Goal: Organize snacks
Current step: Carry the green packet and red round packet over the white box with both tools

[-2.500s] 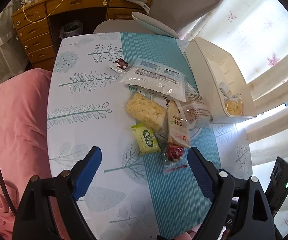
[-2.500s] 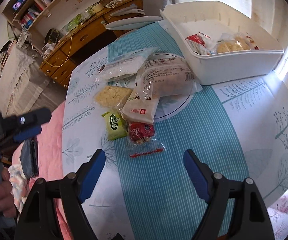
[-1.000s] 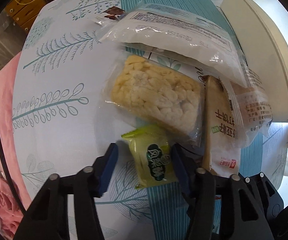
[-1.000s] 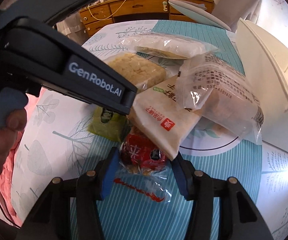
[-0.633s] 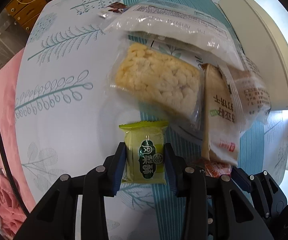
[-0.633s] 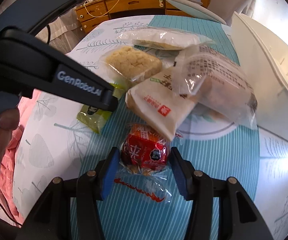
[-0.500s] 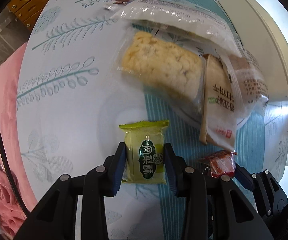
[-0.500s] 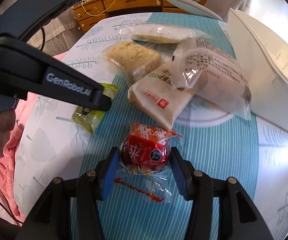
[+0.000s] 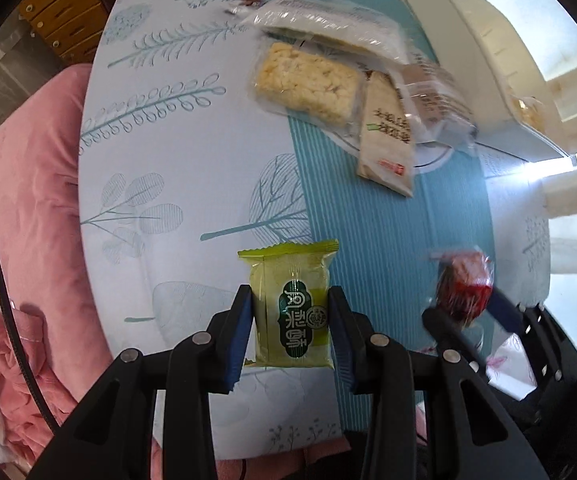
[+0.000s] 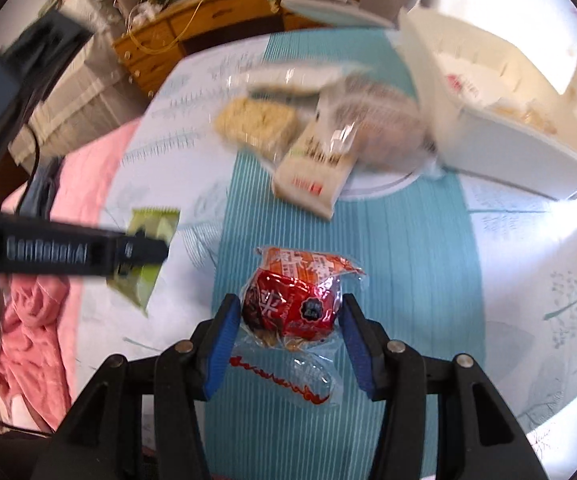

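Observation:
My left gripper (image 9: 290,312) is shut on a green snack packet (image 9: 290,300), lifted off the table. The right gripper (image 10: 288,316) is shut on a red snack packet (image 10: 292,300) with a clear wrapper tail, also lifted. In the left wrist view the red packet (image 9: 466,286) hangs at the lower right between the other gripper's fingers. The green packet (image 10: 148,248) shows at the left in the right wrist view. A white bin (image 10: 508,136) holding some snacks stands at the right. Loose snacks stay on the table: a rice cracker bar (image 9: 308,82), a beige packet (image 9: 386,132), clear bags (image 9: 328,26).
The table (image 9: 160,168) has a white leaf-print cloth with a teal striped band down its middle. Pink bedding (image 9: 28,200) lies beyond its left edge. A wooden desk (image 10: 216,16) and a chair stand behind the table. A small dark wrapper (image 9: 244,0) lies at the far side.
Both grippers have risen and drawn back from the pile, each carrying its packet. The left jaws closed onto the green packet; the pile now looks smaller and farther.

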`<move>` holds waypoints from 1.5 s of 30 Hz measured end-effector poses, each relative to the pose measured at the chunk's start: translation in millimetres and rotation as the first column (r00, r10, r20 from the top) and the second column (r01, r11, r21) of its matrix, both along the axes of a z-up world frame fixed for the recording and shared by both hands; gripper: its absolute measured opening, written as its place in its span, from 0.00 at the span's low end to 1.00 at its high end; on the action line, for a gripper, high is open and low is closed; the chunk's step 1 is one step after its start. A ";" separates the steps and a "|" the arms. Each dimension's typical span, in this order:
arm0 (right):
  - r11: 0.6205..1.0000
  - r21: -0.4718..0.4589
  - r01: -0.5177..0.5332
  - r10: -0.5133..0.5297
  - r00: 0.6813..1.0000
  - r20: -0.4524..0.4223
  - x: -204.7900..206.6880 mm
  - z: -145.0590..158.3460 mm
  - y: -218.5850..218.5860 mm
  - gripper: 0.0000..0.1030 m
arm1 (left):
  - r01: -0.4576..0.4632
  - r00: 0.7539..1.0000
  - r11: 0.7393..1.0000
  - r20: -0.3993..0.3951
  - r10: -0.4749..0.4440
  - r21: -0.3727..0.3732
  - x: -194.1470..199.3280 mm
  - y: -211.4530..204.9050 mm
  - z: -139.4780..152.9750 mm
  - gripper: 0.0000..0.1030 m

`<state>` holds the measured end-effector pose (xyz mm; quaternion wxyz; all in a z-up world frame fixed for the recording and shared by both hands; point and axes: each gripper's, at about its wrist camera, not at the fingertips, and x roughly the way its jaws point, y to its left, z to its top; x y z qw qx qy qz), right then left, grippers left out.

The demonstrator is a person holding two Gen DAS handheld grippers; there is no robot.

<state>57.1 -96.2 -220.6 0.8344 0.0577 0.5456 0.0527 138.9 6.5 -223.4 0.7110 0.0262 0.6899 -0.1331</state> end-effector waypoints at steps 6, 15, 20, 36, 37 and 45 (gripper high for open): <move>0.999 0.035 0.015 -0.017 0.998 0.057 10.7 50.3 -20.7 0.50 | -0.001 0.997 0.999 0.076 0.003 -0.037 3.7 15.6 52.0 0.35; 0.998 0.050 0.023 -0.031 0.986 0.164 36.8 111.2 -64.3 0.50 | -0.004 0.974 0.987 0.225 0.041 -0.160 8.7 -8.7 126.4 0.35; 0.999 0.043 0.019 -0.029 0.975 0.221 51.0 135.3 -98.2 0.50 | -0.008 0.961 0.982 0.272 0.060 -0.190 20.1 -35.8 143.3 0.35; 0.999 0.034 -0.011 0.001 0.953 0.302 85.8 142.1 -201.4 0.50 | -0.027 0.929 0.964 0.349 0.121 -0.263 56.5 -135.9 147.3 0.35; 0.999 0.034 -0.013 0.002 0.954 0.301 88.5 140.4 -206.1 0.50 | -0.032 0.928 0.963 0.351 0.129 -0.268 60.0 -141.9 145.3 0.35; 0.999 0.033 -0.010 0.001 0.962 0.274 108.8 124.3 -242.1 0.50 | -0.034 0.929 0.955 0.344 0.139 -0.294 83.0 -180.3 129.5 0.35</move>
